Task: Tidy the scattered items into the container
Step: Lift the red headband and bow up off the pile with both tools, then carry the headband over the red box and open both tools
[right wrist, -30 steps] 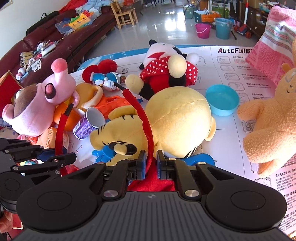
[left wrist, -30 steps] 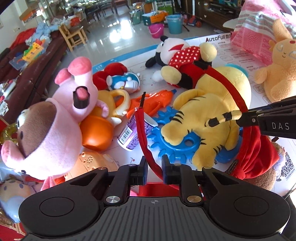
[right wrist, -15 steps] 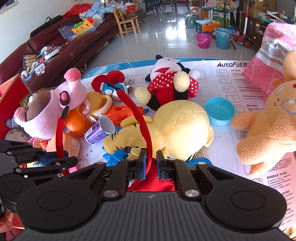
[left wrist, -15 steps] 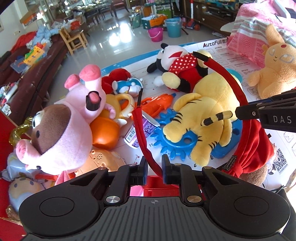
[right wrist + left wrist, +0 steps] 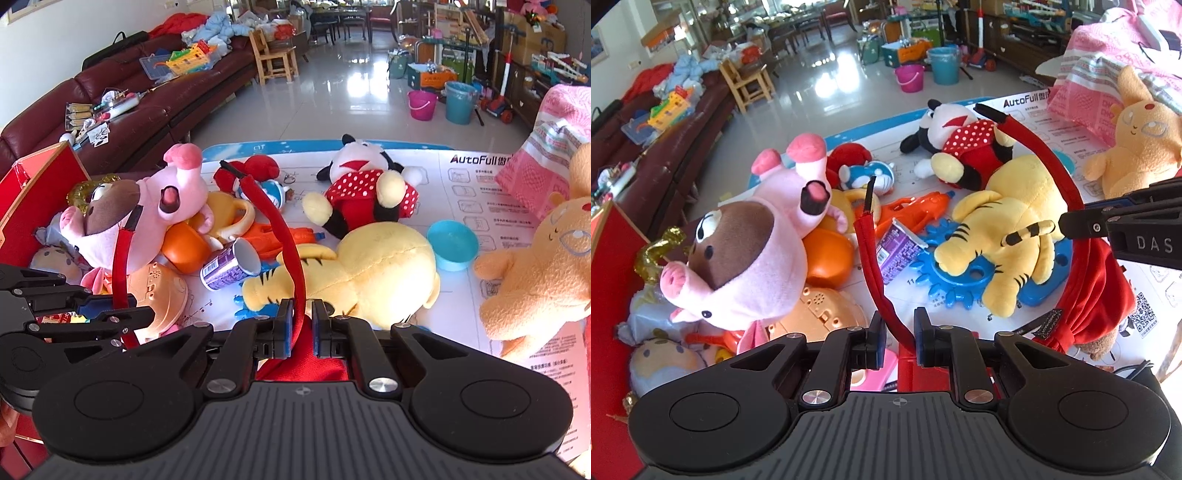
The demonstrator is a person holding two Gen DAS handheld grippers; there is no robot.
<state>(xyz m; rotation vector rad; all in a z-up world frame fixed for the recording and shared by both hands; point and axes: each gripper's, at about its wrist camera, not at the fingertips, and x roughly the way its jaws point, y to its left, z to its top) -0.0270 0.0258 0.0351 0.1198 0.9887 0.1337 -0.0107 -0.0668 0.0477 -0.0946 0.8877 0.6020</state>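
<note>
My left gripper is shut on one red drawstring cord of a red cloth bag. My right gripper is shut on the bag's other red cord, with red cloth bunched under its jaws. The right gripper also shows in the left wrist view, and the left gripper in the right wrist view. Toys lie on the white mat: a yellow tiger plush, a pink pig plush, a polka-dot mouse plush, a purple cup.
An orange bunny plush and a teal bowl lie to the right. A red box wall stands at the left. A blue gear toy, orange plastic toys and a pink blanket are around.
Both grippers have risen and pulled back with the red cords held, so the toys look smaller and lower. The cords stand more upright.
</note>
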